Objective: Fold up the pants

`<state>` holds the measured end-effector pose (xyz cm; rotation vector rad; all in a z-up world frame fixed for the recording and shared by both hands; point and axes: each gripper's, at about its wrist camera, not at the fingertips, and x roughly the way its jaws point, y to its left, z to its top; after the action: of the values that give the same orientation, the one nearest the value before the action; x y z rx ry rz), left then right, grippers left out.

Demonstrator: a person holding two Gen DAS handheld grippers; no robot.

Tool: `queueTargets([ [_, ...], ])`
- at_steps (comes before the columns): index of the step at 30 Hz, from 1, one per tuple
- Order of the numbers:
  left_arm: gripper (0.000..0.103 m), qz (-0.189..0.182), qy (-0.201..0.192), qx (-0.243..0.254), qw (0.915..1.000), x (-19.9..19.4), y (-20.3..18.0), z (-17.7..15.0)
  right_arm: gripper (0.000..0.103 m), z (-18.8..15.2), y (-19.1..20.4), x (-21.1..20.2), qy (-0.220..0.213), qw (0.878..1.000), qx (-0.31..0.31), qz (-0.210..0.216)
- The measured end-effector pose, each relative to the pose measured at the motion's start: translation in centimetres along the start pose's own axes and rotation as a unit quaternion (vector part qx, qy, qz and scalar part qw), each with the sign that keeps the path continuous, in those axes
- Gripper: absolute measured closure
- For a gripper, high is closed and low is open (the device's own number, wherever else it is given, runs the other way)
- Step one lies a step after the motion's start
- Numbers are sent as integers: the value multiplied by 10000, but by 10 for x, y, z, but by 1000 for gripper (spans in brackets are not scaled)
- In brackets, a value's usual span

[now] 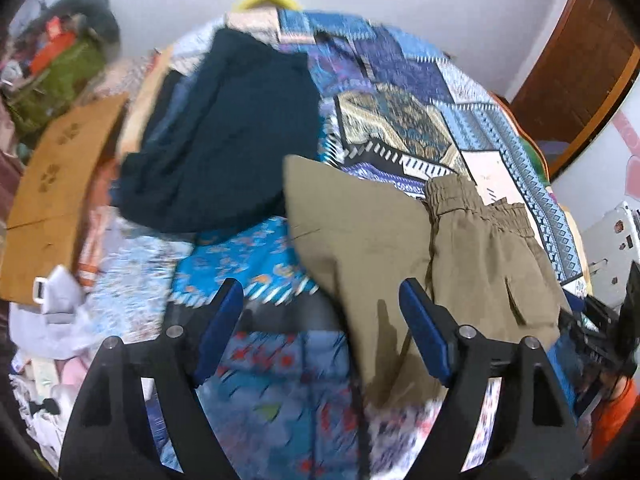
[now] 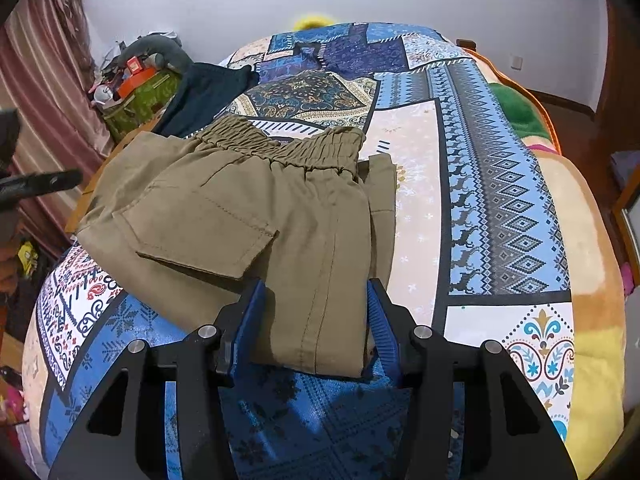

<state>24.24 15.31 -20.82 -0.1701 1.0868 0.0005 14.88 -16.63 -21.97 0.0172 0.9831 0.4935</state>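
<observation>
Folded khaki pants (image 2: 256, 216) lie on the patchwork bedspread (image 2: 500, 208). Left tongs (image 1: 320, 300) gape empty; right tongs (image 2: 314, 320) half-closed astride the folded edge, grip unclear.

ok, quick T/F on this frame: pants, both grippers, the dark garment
1. The khaki pants lie folded on the patterned bedspread. True.
2. The left gripper is clamped on the pants. False: it is open, nothing between its pads.
3. The right gripper straddles the near folded edge of the pants. True.
4. The dark garment lies on top of the pants. False: it lies apart, further up the bed.
5. The elastic waistband faces the right gripper. False: it is at the far end.
</observation>
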Motion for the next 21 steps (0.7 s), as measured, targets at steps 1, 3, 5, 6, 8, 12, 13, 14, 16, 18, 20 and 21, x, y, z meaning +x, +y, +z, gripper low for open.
queueTargets([
  [1, 23, -103, 185, -53, 9998, 14, -1, 6, 56, 0, 0, 0, 12, 10000, -9, 6],
  [3, 46, -221, 411, -131, 9988, 30, 0, 12, 56, 0, 1, 1, 32, 10000, -64, 6],
  [5, 63, -294, 586, -222, 9976, 42, 2, 18, 56, -1, 2, 2, 57, 9999, -113, -4],
  [6, 68, -370, 557, -290, 9973, 43, 5, 22, 56, -1, 3, 3, 79, 9998, -154, -16],
  [8, 72, -513, 469, -403, 9968, 43, 11, 27, 56, -1, 5, 4, 93, 9997, -216, -36],
  [12, 74, -51, 201, -514, 9985, 39, 27, 45, 56, -2, 1, 7, 129, 9998, -147, 72],
  [13, 79, 231, 116, -464, 9986, 39, 29, 49, 56, -2, -1, 7, 134, 9998, -115, 105],
  [14, 86, 751, 37, -379, 9964, 39, 33, 53, 56, -2, -2, 7, 139, 9998, -83, 139],
  [16, 86, 1076, 110, -436, 9932, 40, 47, 60, 55, -2, -4, 8, 135, 9997, -26, 196],
  [18, 86, 771, 138, -556, 9954, 31, 57, 61, 55, -3, -5, 7, 115, 9997, -3, 217],
  [20, 86, 740, 8, -344, 9967, 18, 50, 58, 55, -3, -5, 7, 98, 9997, 2, 220],
  [21, 83, 716, -19, -226, 9972, 14, 44, 57, 55, -3, -5, 7, 100, 9997, 5, 222],
])
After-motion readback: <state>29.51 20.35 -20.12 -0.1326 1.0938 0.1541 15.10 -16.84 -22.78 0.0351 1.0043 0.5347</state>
